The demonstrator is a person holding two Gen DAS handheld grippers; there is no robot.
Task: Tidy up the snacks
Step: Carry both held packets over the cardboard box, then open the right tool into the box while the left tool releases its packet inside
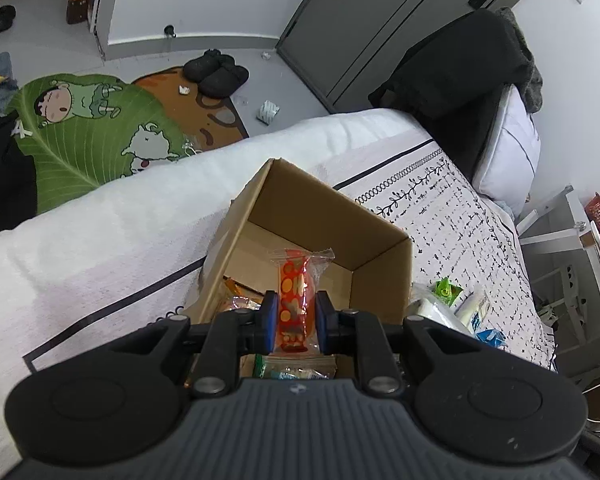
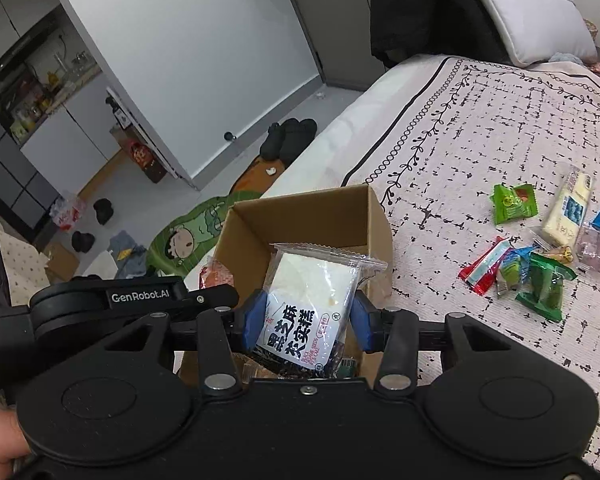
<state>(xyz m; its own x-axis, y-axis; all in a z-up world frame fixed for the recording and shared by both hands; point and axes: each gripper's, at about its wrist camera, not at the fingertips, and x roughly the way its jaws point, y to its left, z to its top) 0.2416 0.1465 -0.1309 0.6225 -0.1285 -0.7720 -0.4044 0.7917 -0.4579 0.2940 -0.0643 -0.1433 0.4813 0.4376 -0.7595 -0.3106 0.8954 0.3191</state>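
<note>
An open cardboard box [image 1: 384,268] stands on the bed with several snack packets lying inside. My left gripper [image 1: 296,316] is shut on a red-orange snack packet [image 1: 294,300] and holds it upright over the box. My right gripper [image 2: 306,316] is shut on a white sesame cake packet [image 2: 312,304] above the same box [image 2: 300,216]. The left gripper's body [image 2: 112,300] shows at the left of the right wrist view. Several loose snacks [image 2: 540,240] lie on the bedspread right of the box, including a green packet [image 2: 514,202] and a cream bar [image 2: 568,208].
The patterned bedspread [image 2: 480,120] covers the bed, with a pillow [image 2: 532,12] and dark clothing [image 1: 456,76] at its head. On the floor left of the bed lie a cartoon rug [image 1: 80,128] and black slippers [image 1: 216,72]. A white frame [image 1: 560,236] stands to the right.
</note>
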